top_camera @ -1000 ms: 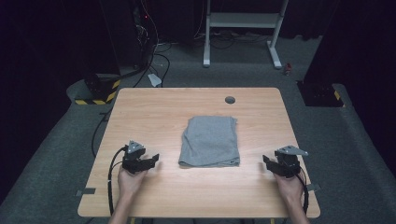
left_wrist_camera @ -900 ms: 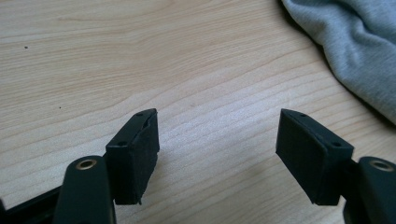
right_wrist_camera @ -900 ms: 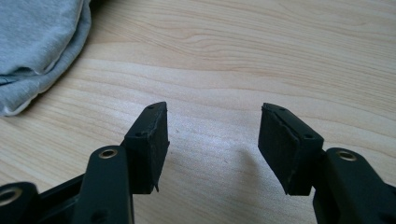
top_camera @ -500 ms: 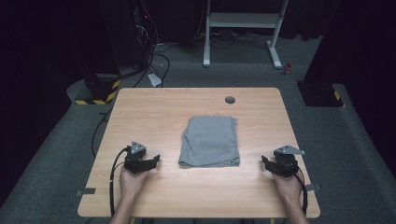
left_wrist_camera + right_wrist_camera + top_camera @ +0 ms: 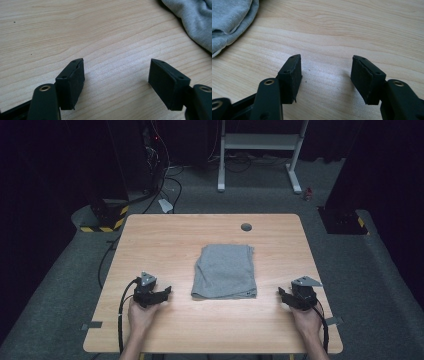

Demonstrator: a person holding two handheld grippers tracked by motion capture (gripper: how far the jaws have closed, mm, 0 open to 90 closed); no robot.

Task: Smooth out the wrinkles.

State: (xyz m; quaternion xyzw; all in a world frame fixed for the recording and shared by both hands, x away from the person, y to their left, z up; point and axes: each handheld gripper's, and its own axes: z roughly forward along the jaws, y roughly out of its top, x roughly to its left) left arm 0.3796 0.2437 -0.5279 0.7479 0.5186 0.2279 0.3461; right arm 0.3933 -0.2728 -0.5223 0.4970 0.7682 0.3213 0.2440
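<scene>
Folded grey cloth is laid mid-table, long axis running away from the person, between the left gripper and right gripper; left judged slightly nearer. Both are spread, nothing pinched. Wooden table is bare around it; dark room, cables on the floor behind.

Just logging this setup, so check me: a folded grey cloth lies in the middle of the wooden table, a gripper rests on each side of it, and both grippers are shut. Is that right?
Not quite: both grippers are open. The left gripper view shows the left gripper with its jaws spread over bare wood, and the right gripper view shows the same for the right gripper. The folded grey cloth does lie mid-table between them.
</scene>
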